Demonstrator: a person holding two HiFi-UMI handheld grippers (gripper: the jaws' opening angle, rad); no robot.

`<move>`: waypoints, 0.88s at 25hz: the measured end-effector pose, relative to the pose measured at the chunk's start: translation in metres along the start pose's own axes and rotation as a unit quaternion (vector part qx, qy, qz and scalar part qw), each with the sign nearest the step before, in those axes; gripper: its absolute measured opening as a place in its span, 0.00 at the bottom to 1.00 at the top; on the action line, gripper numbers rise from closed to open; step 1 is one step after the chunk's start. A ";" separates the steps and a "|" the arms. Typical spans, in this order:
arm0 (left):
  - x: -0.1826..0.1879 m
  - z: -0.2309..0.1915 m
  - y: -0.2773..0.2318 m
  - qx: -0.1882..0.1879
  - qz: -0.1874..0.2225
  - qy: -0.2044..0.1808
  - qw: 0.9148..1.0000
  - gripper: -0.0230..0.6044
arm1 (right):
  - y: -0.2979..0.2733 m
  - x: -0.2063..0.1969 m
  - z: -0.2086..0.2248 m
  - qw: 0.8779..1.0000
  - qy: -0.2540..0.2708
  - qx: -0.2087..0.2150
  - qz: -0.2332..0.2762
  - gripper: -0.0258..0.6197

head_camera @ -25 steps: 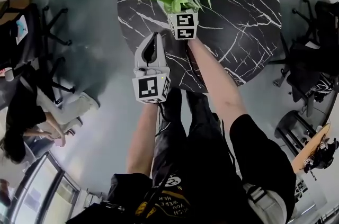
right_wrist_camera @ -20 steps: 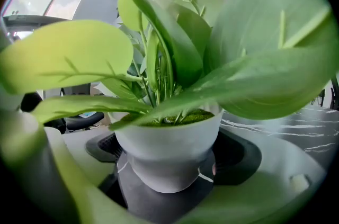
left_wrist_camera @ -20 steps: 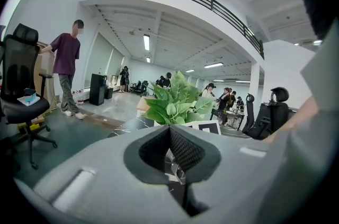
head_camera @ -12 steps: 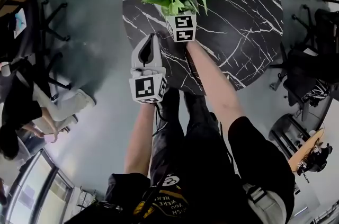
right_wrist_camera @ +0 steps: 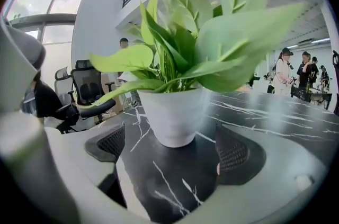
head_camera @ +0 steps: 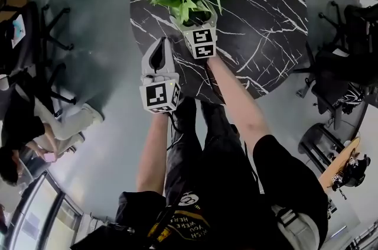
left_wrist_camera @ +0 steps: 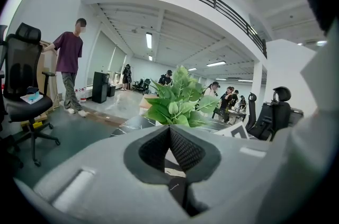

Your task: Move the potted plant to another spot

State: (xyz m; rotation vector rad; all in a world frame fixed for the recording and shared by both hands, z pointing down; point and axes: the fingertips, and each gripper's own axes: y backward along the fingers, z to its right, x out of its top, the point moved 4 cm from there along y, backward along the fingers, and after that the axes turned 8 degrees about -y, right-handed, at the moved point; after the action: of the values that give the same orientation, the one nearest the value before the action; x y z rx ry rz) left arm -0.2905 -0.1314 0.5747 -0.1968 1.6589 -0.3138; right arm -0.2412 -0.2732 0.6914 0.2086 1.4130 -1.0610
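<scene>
The round table top has a black marble look with white veins, polished and reflective. The pot is white and smooth with a satin finish; whether it is ceramic or plastic cannot be told. The leaves are green, smooth and slightly waxy. The left gripper and right gripper have grey matt plastic bodies. Their pads are black with a fine mesh-like texture. The floor is grey and smooth with a dull sheen.
</scene>
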 end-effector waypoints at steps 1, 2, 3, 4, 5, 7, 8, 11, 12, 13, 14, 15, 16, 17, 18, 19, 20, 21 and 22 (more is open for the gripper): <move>-0.001 0.001 0.001 0.001 -0.002 0.000 1.000 0.04 | 0.009 -0.005 0.002 1.000 -0.005 -0.001 -0.004 0.85; -0.002 0.002 0.003 0.001 -0.004 0.000 1.000 0.04 | 0.020 -0.008 0.004 1.000 -0.012 -0.003 -0.007 0.85; -0.001 0.003 0.005 0.001 -0.005 0.000 1.000 0.04 | 0.031 -0.011 0.006 1.000 -0.021 -0.005 -0.007 0.85; -0.001 0.005 0.007 0.001 -0.005 -0.002 1.000 0.04 | 0.045 -0.011 0.008 0.999 -0.032 -0.007 -0.003 0.85; 0.001 0.007 0.011 0.000 -0.005 -0.003 1.000 0.04 | 0.060 -0.009 0.009 0.999 -0.044 -0.007 0.005 0.81; 0.010 0.012 0.022 0.000 -0.002 -0.005 1.000 0.04 | 0.095 0.005 0.007 0.997 -0.066 0.000 0.028 0.49; 0.016 0.015 0.029 0.001 0.001 -0.006 1.000 0.04 | 0.113 0.016 0.002 0.997 -0.071 0.007 0.038 0.38; 0.042 0.028 0.053 0.006 0.007 -0.011 1.000 0.04 | 0.169 0.053 -0.018 0.996 -0.071 0.014 0.060 0.19; 0.052 0.034 0.063 0.010 0.006 -0.015 1.000 0.04 | 0.188 0.066 -0.025 0.995 -0.069 0.012 0.067 0.15; 0.063 0.041 0.073 0.013 0.005 -0.019 1.000 0.04 | 0.207 0.079 -0.032 0.995 -0.067 0.013 0.071 0.08; 0.074 0.048 0.083 0.014 0.006 -0.025 1.000 0.04 | 0.225 0.092 -0.039 0.995 -0.064 0.017 0.076 0.06; 0.086 0.056 0.093 0.013 0.007 -0.030 0.999 0.04 | 0.241 0.104 -0.047 0.994 -0.063 0.024 0.081 0.04; 0.096 0.064 0.103 0.012 0.008 -0.034 0.999 0.04 | 0.257 0.116 -0.055 0.994 -0.063 0.029 0.086 0.04; 0.105 0.071 0.112 0.012 0.008 -0.037 0.999 0.04 | 0.271 0.125 -0.063 0.993 -0.064 0.033 0.091 0.04; 0.114 0.077 0.120 0.013 0.007 -0.037 0.999 0.04 | 0.284 0.134 -0.070 0.993 -0.063 0.036 0.095 0.04; 0.121 0.083 0.127 0.014 0.007 -0.036 0.999 0.04 | 0.296 0.142 -0.076 0.992 -0.060 0.038 0.100 0.04; 0.128 0.089 0.134 0.014 0.008 -0.034 0.999 0.04 | 0.306 0.149 -0.081 0.992 -0.056 0.040 0.104 0.04; 0.135 0.094 0.139 0.013 0.011 -0.033 0.999 0.04 | 0.316 0.157 -0.086 0.992 -0.053 0.042 0.107 0.04; 0.142 0.100 0.144 0.012 0.014 -0.034 0.999 0.04 | 0.325 0.164 -0.090 0.991 -0.053 0.045 0.110 0.04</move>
State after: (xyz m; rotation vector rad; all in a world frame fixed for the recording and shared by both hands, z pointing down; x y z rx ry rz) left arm -0.1997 -0.0479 0.3860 -0.1634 1.5882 -0.3023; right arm -0.1082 -0.1086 0.3818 0.3614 1.2168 -0.9398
